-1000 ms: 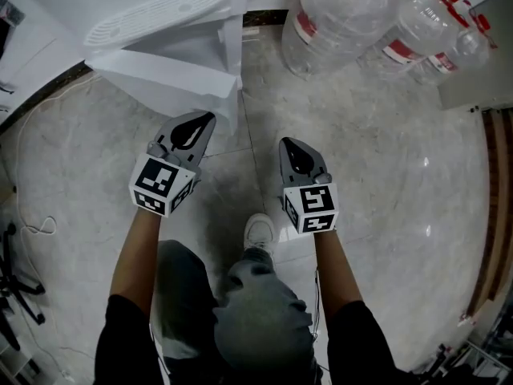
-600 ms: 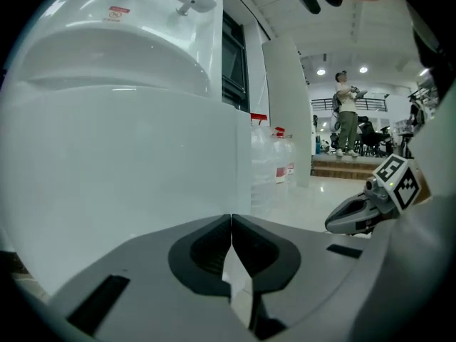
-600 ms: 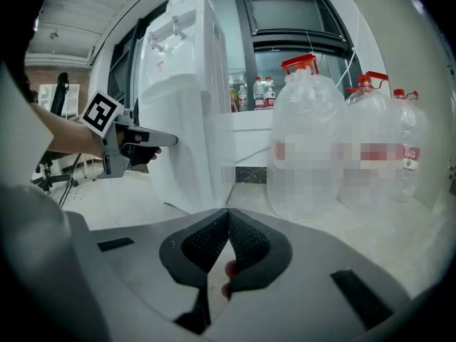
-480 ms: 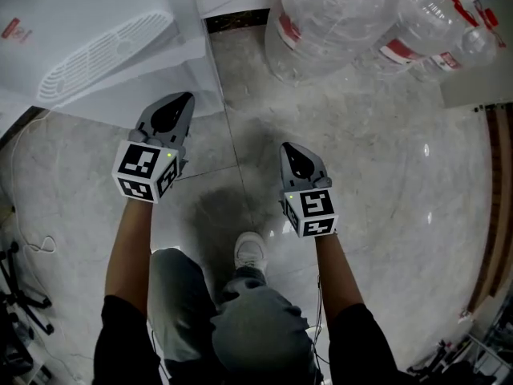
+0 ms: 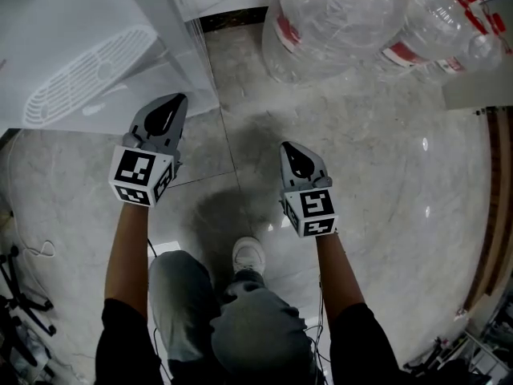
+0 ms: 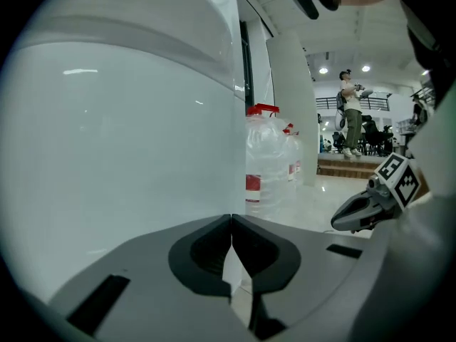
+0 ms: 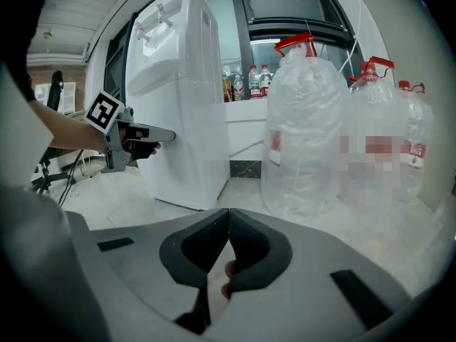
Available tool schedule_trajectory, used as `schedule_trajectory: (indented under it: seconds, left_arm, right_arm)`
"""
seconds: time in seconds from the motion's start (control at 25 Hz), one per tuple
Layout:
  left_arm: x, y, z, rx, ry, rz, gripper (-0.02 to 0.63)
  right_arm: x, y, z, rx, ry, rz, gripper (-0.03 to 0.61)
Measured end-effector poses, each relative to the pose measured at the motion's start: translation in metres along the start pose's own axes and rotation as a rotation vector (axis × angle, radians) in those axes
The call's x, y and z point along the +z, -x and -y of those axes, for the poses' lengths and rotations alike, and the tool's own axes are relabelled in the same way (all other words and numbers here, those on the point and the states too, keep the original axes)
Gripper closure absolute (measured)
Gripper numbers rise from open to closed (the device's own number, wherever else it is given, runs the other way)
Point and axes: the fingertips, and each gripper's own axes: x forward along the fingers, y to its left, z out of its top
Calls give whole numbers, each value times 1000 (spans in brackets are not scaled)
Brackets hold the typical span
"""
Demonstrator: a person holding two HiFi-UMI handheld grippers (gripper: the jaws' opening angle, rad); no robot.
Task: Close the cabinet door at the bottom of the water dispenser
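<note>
White water dispenser is standing upper left, its bottom cabinet door seemingly almost shut, just ahead of the left gripper. Both that and the right gripper are sitting with jaws closed on nothing. A square, steady push near the free edge should seat the door.

From nine round to twelve o'clock of our left gripper, the tall white plastic water dispenser blocks the way. Its wall stands just beside the gripper's tip, and we cannot tell whether they touch. At one o'clock of our right gripper, the big clear plastic water jugs with red labels wall off the far side. Between dispenser and jugs, at twelve, a strip of pale grey marble floor lies open. From two to five o'clock the floor gives free passage out to the brown wooden edging.
</note>
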Motion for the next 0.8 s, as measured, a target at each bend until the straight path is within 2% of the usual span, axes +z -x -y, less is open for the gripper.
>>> schedule_trajectory:
  seconds: [0.32,0.6,0.8]
  left_arm:
    - [10,33,25,-57,-36,17,597]
    - [43,108,22,-11,30,44,598]
    - [86,170,22,22,87,31,598]
  right_arm:
    - [22,23,-29,9,15,12,566]
    - [76,71,-77,27,37,46,566]
    - [130,121,-106,37,45,30,566]
